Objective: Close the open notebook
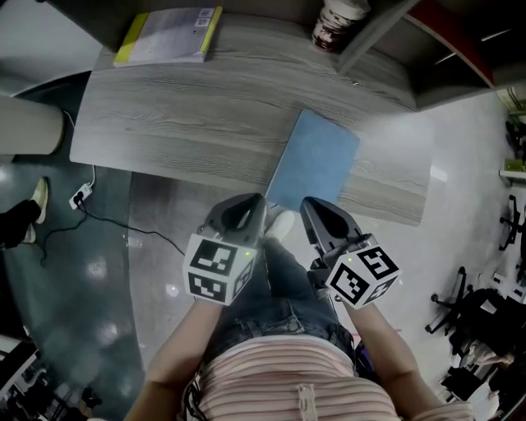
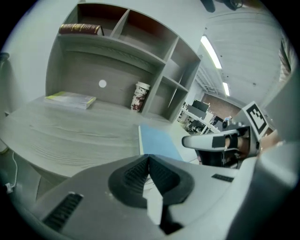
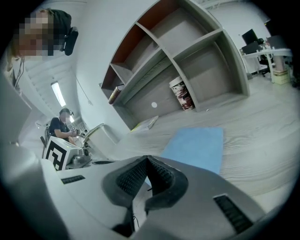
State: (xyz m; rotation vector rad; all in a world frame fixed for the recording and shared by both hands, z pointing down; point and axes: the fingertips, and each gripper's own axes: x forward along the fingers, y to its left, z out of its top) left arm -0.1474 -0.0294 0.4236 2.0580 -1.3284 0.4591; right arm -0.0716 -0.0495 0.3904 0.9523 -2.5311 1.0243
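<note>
Nearest, the left gripper (image 1: 256, 205) and right gripper (image 1: 307, 207) hang short of the desk (image 1: 189, 115), each with jaws pressed together on nothing. On the grey wood-grain top, the flat blue notebook (image 1: 315, 160) lies closed at the near edge. A yellow-edged book (image 1: 168, 34) and a patterned cup (image 1: 335, 23) sit far back, well apart.
</note>
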